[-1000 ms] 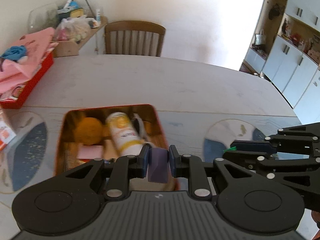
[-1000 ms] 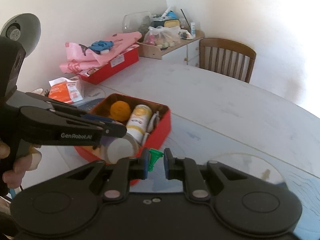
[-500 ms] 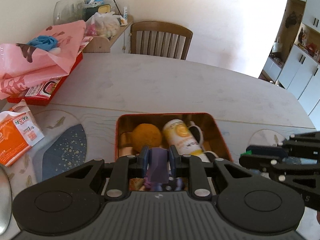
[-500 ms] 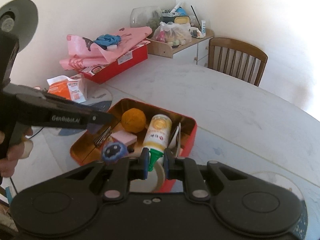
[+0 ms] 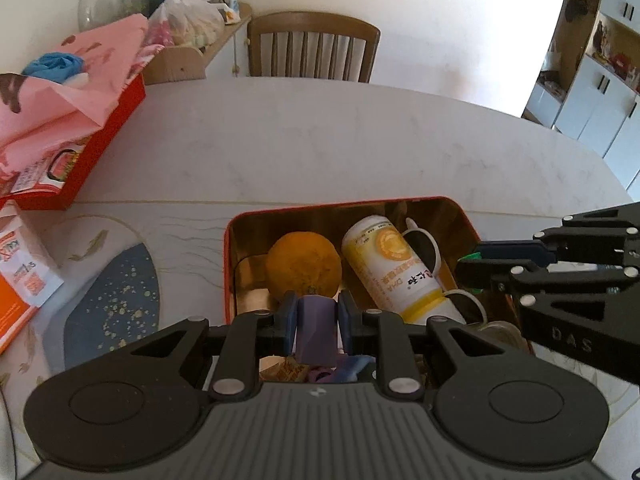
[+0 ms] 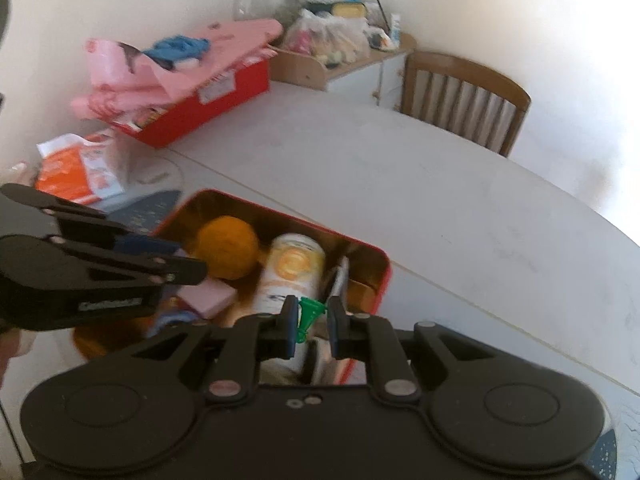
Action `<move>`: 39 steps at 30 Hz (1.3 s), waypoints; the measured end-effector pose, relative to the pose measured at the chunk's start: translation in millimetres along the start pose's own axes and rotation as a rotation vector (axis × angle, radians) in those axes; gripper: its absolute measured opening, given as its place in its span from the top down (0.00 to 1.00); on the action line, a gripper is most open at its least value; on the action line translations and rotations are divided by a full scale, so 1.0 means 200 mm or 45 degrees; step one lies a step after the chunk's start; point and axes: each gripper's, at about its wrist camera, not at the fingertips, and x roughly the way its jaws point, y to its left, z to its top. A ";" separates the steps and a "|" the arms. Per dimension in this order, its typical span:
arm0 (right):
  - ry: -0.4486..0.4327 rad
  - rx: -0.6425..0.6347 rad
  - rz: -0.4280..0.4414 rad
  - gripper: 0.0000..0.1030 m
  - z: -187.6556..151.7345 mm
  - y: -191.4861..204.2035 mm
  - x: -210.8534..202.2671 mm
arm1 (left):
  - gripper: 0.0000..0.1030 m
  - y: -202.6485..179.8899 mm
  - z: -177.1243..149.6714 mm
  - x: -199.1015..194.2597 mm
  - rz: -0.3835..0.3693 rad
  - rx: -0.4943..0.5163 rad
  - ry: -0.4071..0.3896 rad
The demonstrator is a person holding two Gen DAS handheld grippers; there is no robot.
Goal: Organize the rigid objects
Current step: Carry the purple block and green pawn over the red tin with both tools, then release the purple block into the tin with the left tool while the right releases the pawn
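Observation:
My left gripper (image 5: 317, 320) is shut on a purple block (image 5: 316, 330), held over the near end of the red tin (image 5: 228, 248). Inside the tin lie an orange (image 5: 304, 266), a yellow-and-white bottle (image 5: 394, 268) and a white cup (image 5: 424, 242). My right gripper (image 6: 313, 322) is shut on a small green piece (image 6: 307, 316), which touches the left pad while a gap shows to the right one, above the tin's (image 6: 376, 280) near right corner. Each gripper shows in the other's view: the right gripper (image 5: 474, 264) over the tin's right wall, the left gripper (image 6: 188, 258) by the orange (image 6: 228, 246).
A red box (image 5: 108, 132) piled with pink bags sits at the far left of the white table (image 5: 320, 140). An orange packet (image 5: 20, 280) and a blue placemat (image 5: 112, 312) lie left of the tin. A wooden chair (image 5: 312, 52) stands behind the table.
Both grippers have come forward and down over the tin, which now fills more of each view. The purple block and the green piece stay held.

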 end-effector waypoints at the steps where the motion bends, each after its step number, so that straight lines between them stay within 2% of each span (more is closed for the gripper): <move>1: 0.009 0.007 -0.005 0.86 0.00 -0.01 0.02 | 0.80 0.00 0.00 0.01 -0.006 0.000 0.002; 12: 0.061 0.022 0.019 0.84 -0.03 -0.03 0.08 | 0.80 0.01 -0.01 0.10 -0.032 -0.025 0.084; 22: 0.053 0.067 0.055 0.74 -0.03 -0.04 0.03 | 0.79 0.02 -0.01 0.09 -0.022 -0.045 0.083; 25: 0.034 0.094 0.071 0.71 -0.03 -0.05 -0.01 | 0.69 0.02 -0.02 0.05 -0.009 -0.052 0.070; 26: 0.024 0.100 0.075 0.70 -0.03 -0.05 -0.03 | 0.62 0.02 -0.02 0.04 -0.008 -0.053 0.061; 27: 0.013 0.107 0.081 0.70 -0.03 -0.05 -0.05 | 0.49 0.02 -0.02 0.02 -0.010 -0.057 0.047; 29: -0.001 0.115 0.087 0.68 -0.03 -0.05 -0.08 | 0.39 0.02 -0.02 -0.02 -0.006 -0.058 0.013; 36: -0.055 0.160 0.113 0.61 -0.06 -0.06 -0.23 | 0.38 -0.03 -0.03 -0.15 -0.014 -0.037 -0.048; 38: -0.070 0.171 0.118 0.49 -0.07 -0.05 -0.26 | 0.35 -0.04 -0.04 -0.19 -0.022 -0.036 -0.065; 39: -0.082 0.174 0.116 0.46 -0.08 -0.05 -0.29 | 0.33 -0.04 -0.05 -0.21 -0.026 -0.036 -0.073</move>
